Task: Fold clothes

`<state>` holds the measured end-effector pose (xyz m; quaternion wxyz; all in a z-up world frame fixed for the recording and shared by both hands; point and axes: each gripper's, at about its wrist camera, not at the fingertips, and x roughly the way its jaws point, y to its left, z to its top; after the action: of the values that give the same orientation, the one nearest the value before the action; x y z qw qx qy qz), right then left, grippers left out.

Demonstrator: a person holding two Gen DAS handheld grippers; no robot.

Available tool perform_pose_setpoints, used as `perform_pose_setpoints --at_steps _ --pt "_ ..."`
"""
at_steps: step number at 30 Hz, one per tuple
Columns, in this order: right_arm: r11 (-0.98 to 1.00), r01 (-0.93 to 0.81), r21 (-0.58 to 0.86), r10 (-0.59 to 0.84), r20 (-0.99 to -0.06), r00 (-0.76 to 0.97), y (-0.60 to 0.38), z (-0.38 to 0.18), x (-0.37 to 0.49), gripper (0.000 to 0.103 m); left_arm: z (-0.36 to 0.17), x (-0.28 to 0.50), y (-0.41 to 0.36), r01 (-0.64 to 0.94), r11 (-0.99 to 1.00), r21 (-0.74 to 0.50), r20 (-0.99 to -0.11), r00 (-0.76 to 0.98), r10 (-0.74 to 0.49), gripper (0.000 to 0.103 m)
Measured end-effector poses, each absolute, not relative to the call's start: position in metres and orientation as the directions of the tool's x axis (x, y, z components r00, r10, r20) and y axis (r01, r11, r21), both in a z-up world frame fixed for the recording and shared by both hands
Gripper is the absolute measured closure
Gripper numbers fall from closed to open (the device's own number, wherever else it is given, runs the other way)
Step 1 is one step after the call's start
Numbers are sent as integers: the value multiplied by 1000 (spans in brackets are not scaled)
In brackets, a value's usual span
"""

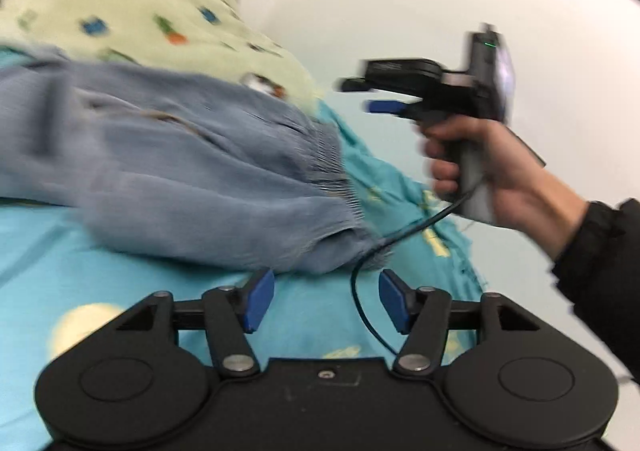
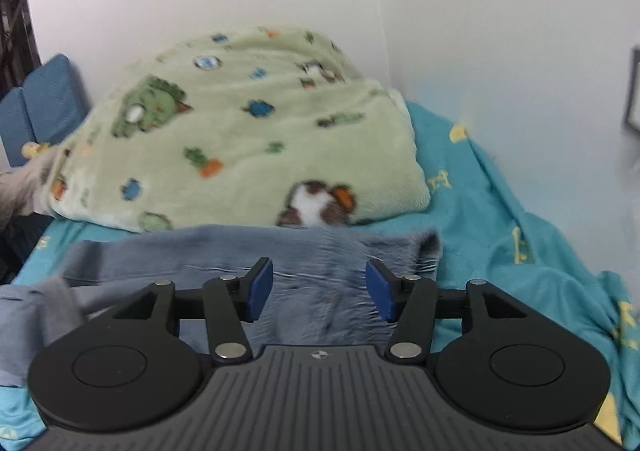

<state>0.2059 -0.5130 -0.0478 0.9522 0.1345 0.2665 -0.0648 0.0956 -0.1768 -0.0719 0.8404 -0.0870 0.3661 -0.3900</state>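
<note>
1. The blue-grey pleated garment [image 1: 192,179] lay crumpled on the teal bedsheet [image 1: 120,275], its far edge against a green printed fleece blanket [image 2: 240,139] piled beside the white wall [image 2: 480,11].
2. The left gripper [image 1: 326,299] hovered over the sheet just short of the garment's near hem. Its fingers [image 1: 260,299] stood spread, with nothing between them.
3. The right gripper [image 2: 320,289] sat above the garment. Its fingers [image 2: 259,289] were likewise spread and pinched nothing; cloth showed in the gap below them, but whether they touched it could not be told.
4. In the left wrist view, the person's right hand [image 1: 492,179] held the right tool clear of the garment's gathered end, with a black cable [image 1: 368,291] trailing across the sheet.
5. Handling estimate: the fabric appeared light, soft and limp (fine crinkle pleats, no stiffness). It would likely sag and bunch when lifted, and the pleats could stretch or slip under a shallow pinch.
6. Recommended hold: the ribbed, gathered band [image 1: 336,171] at the end nearer the right hand looked thicker and should give the firmer purchase. One gripper at each end of that band would probably let the garment hang flat before folding.
7. Caution: the cable lay close to the hem and could be pinched along with the cloth.
</note>
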Motion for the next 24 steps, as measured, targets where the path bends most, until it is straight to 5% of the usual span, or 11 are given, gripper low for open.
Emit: perform_pose_setpoints --at_steps 12,24 --pt "907 -17 422 226 -450 864 -316 -45 149 41 -4 114 -21 271 906 -324 -567 711 -415 45" --pt "921 -84 380 238 -378 895 -260 -118 245 44 -48 189 50 39 856 -516 -537 763 -359 44"
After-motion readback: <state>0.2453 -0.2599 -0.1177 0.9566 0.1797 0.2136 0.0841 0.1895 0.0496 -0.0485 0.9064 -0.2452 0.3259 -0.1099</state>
